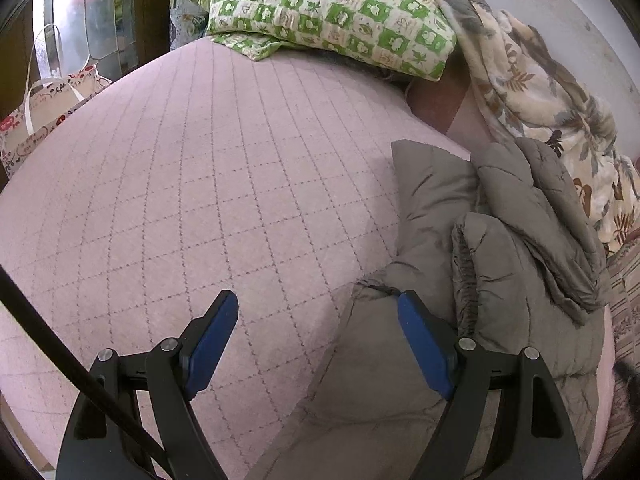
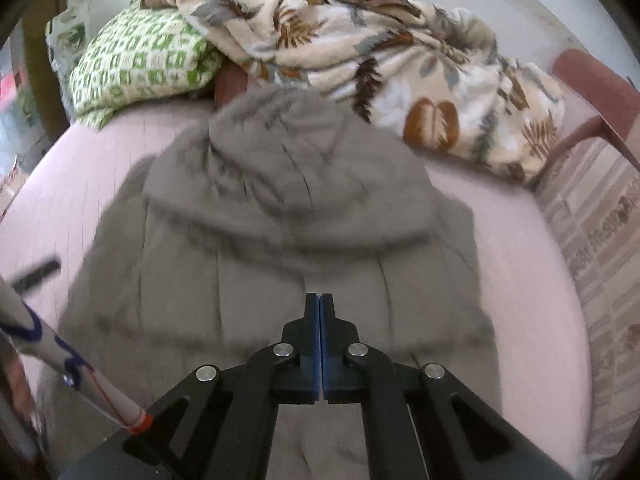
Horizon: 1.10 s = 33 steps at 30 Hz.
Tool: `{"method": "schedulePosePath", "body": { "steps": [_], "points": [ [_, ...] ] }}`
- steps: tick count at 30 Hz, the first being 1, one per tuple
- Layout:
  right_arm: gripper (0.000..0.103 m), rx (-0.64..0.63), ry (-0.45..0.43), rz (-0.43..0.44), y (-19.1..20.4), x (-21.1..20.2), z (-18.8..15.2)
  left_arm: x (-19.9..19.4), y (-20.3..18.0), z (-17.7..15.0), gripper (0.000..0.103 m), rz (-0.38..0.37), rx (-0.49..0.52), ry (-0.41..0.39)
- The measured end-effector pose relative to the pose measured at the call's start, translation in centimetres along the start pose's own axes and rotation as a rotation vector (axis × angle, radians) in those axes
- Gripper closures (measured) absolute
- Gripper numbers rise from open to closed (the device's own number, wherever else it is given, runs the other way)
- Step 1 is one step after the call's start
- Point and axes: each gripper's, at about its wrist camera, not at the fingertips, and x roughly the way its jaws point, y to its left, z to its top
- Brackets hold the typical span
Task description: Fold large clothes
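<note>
Two grippers are in your hands over the pink quilted bed (image 1: 200, 168), and the garment you are folding, a grey padded jacket with a hood (image 2: 280, 216), lies spread on that mattress cover. In the right wrist view the jacket runs away from you, its hood bunched at the far end near the pillow and the blanket, its stitched body panels nearer the camera; the picture is blurred, so finer detail of the fabric cannot be made out.

Your left gripper (image 1: 316, 300) has its blue-padded fingers (image 1: 424, 348) standing wide apart. Nothing is held between them; the left one hangs over bare pink quilting, the right one over the near edge of the jacket, whether touching the cloth cannot be told. From this side the jacket sits to the right, puffy and rumpled with folds piled on one another.

Your right gripper (image 2: 320, 300) has its fingers pressed flat together, pad against pad, with no cloth seen caught between them. They sit above the middle of the jacket's body.

At the head of the bed rests a green and cream checked pillow (image 1: 332, 12), and beside it a crumpled cream blanket printed with brown and grey leaves (image 2: 400, 60). A patterned tote bag (image 1: 44, 112) stands off the bed's left side.
</note>
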Motion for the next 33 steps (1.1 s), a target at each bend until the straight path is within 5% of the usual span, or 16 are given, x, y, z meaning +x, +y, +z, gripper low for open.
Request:
{"method": "schedulePosePath", "body": {
  "steps": [5,7,9,12,19,29,32,33],
  "points": [
    [0.100,-0.095,0.041,-0.028,0.9,0.5,-3.8,-0.2,1.2,0.3,0.022,0.028,-0.039,-0.010],
    [0.073,-0.123,0.034,0.037,3.2,0.5,-4.0,-0.4,2.2,0.7,0.022,0.030,-0.075,-0.011],
    [0.065,-0.143,0.001,0.077,5.8,0.6,-3.5,-0.7,3.4,1.2,0.022,0.038,-0.109,-0.020],
    [0.066,-0.183,0.006,0.122,10.0,2.1,-1.9,-1.3,4.9,2.0,0.022,0.067,-0.150,-0.049],
    [0.094,-0.157,0.020,0.090,16.8,8.7,4.2,-1.3,5.4,2.7,0.022,0.089,-0.138,-0.058],
    [0.098,-0.114,0.013,0.018,18.8,12.0,10.4,-1.3,3.3,2.5,0.022,0.094,-0.063,-0.068],
    [0.068,-0.090,-0.041,0.128,16.4,8.5,9.6,-1.4,3.1,2.4,0.022,0.083,-0.056,-0.068],
    [0.047,-0.087,-0.062,0.159,15.3,7.2,9.0,-1.4,3.0,2.4,0.022,0.082,-0.056,-0.069]
  ]
}}
